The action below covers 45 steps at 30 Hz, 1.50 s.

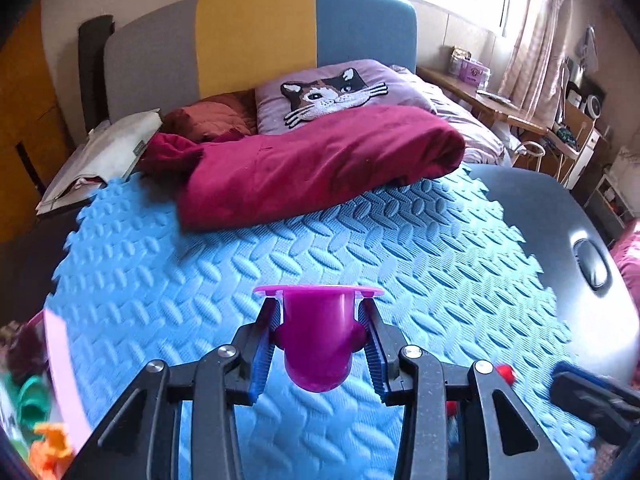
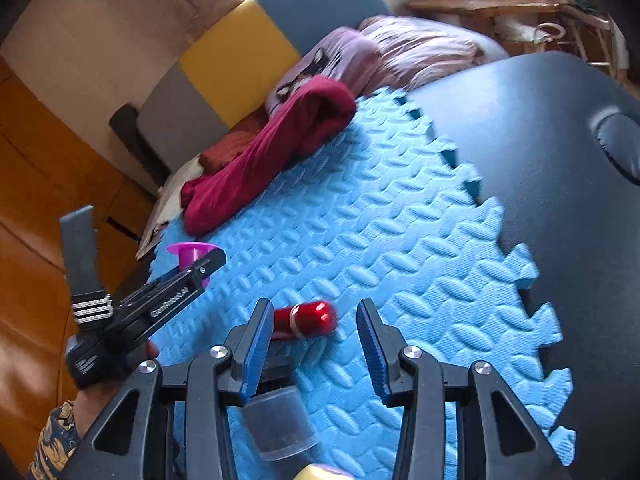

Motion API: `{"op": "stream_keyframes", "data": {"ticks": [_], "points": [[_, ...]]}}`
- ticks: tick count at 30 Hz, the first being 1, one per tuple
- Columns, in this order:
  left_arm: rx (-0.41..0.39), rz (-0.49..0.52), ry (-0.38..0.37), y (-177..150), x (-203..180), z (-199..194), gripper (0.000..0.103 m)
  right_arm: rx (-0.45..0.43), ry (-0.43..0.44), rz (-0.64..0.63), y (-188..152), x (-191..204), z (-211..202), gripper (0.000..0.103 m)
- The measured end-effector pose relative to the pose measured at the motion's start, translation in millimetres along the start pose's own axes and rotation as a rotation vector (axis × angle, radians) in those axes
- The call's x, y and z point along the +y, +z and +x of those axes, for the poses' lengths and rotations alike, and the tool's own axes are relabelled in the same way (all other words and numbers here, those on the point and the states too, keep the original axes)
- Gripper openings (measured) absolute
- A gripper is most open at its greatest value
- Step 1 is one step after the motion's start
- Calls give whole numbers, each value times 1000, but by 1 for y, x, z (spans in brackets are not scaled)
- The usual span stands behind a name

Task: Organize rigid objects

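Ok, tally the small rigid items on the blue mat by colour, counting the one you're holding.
Purple: 1, the cup held by the left gripper
Red: 1, the tube lying ahead of the open right gripper
Clear: 1, the cup below that gripper
Total: 3

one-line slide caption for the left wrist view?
Left gripper shut on a purple flanged cup, held above the blue foam mat.
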<state>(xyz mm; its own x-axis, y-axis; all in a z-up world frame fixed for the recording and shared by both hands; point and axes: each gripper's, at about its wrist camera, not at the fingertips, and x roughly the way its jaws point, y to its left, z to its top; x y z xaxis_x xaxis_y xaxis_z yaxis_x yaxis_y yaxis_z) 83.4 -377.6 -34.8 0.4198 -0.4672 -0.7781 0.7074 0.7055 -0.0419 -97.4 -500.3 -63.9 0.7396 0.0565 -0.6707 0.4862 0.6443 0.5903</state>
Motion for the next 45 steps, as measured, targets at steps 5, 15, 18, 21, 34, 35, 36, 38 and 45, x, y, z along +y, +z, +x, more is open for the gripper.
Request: {"op": "stream_keyframes", "data": {"ticks": [5,15,18,21,34,35,36,38,45], "points": [[-20,-17,-17,-11,6,-32,41,93,71,-74,-8,18,14,43],[-56,-55,-31,-41,31,-86,41,162,62,-200,-23,41,24,65],[-65,-68,-34,-51,41,-99,41,172,78,-243,-28,49,25,68],[-74,-79,-35,-62,52,-113,41,198,67,-302,-35,57,29,72],[-172,-98,21,-108,85,-161,41,183,-218,-634,-71,87,58,54],[-175,-100,28,-111,87,-163,41,179,-224,-640,-72,89,58,54],[-179,-102,37,-114,90,-165,41,173,-230,-647,-73,90,59,54],[-182,-106,54,-121,95,-168,41,161,-224,-657,-74,90,58,54],[-161,-136,90,-140,111,-169,41,134,-213,-669,-76,90,57,55]]}}
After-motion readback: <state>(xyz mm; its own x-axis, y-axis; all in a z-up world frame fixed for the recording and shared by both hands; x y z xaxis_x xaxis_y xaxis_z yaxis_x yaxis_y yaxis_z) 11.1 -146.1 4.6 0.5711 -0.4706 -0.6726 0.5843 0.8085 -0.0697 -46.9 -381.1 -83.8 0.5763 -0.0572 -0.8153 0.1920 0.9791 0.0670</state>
